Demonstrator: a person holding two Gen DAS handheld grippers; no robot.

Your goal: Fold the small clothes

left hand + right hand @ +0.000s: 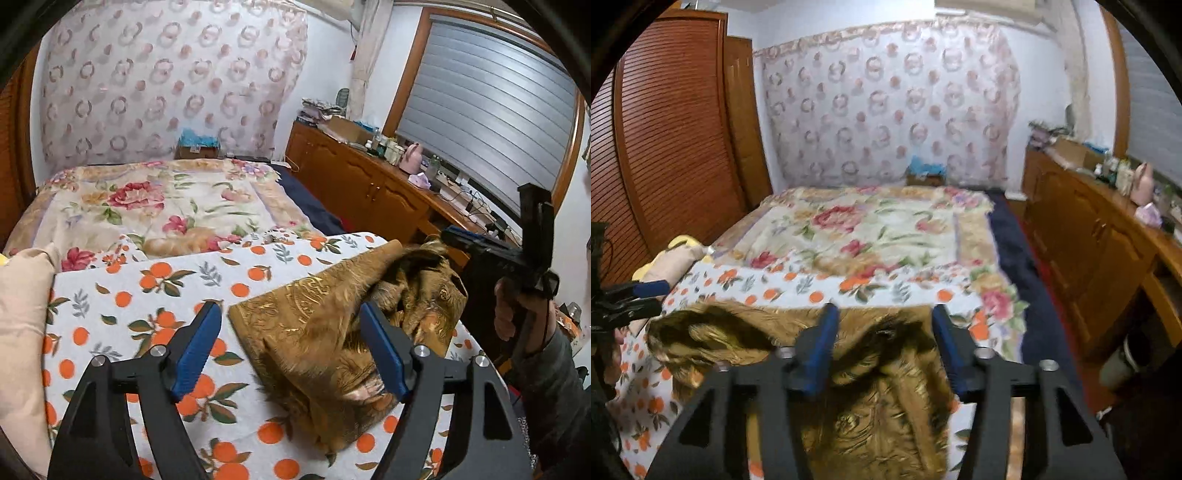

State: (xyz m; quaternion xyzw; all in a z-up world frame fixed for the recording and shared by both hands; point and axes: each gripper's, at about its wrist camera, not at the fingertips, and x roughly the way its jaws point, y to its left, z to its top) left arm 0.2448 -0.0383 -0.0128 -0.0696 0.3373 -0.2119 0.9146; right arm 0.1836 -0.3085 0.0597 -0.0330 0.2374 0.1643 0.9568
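The left gripper [290,349] stands with its blue pads spread wide and nothing pressed between them, hanging above the near edge of the gold brocade garment [332,325]. The right gripper [882,347] is parted as well, its pads clear of the cloth below. The garment lies on the orange-print sheet [147,295] that covers the near end of the bed, well short of the floral blanket [155,206] beyond. It looks only partly folded: one side has been brought over into a fairly flat, straight-edged panel nearer the left gripper, while the far side by the right gripper is a rumpled heap with a furry lining turned out. I judge a first fold to be laid and released, with that bunched side yet to be smoothed and folded in.
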